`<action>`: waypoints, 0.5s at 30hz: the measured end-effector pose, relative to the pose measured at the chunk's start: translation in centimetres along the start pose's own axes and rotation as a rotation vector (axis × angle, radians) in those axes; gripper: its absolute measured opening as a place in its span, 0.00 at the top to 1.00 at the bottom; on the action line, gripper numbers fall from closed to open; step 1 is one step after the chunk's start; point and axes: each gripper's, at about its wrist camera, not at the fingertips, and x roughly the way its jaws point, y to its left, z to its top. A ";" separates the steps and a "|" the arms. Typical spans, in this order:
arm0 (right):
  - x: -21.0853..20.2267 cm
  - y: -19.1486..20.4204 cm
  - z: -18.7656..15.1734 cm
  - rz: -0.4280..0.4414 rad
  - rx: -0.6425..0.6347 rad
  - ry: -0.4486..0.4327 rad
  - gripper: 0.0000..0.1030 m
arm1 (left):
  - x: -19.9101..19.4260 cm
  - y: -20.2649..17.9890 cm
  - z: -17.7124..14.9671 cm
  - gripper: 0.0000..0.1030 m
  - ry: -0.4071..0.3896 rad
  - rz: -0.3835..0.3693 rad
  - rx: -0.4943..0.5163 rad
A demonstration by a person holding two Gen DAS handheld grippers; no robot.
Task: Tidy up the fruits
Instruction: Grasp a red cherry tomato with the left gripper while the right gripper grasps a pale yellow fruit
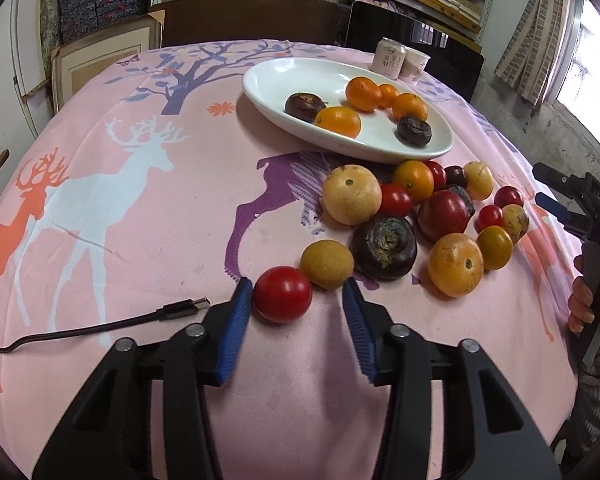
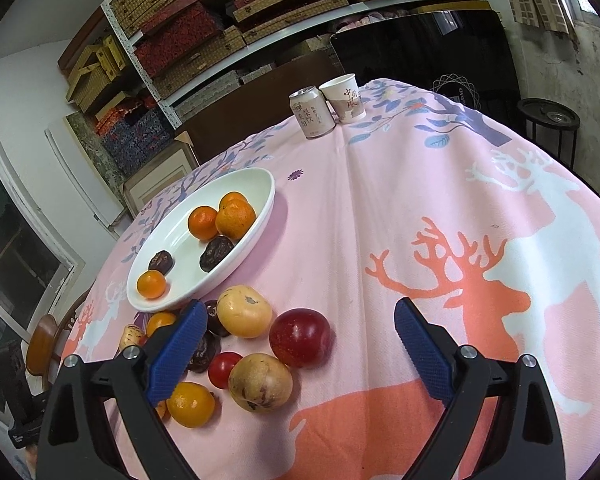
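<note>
Resting between the left tongs point(image 1: 298, 294), the red tomato point(image 1: 282, 294) touches one pad, unclamped.

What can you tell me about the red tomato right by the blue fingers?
The tomato is small, round, smooth and shiny red, with no stem showing. It lies on the pink cloth, at the near edge of the fruit pile. It sits between the fingers of the left tool: the left pad touches its side, while the other pad stands clear. A brownish-yellow fruit rests against it behind.
</note>
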 end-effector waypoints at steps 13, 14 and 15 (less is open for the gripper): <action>-2.7 0.4 -2.6 0.001 -0.061 0.029 0.07 | -0.9 2.4 -0.2 0.72 -0.048 -0.066 -0.122; -3.1 1.2 -3.3 -0.009 -0.106 0.043 0.07 | -0.9 2.4 -0.2 0.72 -0.050 -0.072 -0.123; -3.3 1.9 -3.8 -0.035 -0.149 0.055 0.07 | -0.9 2.4 -0.1 0.72 -0.052 -0.075 -0.123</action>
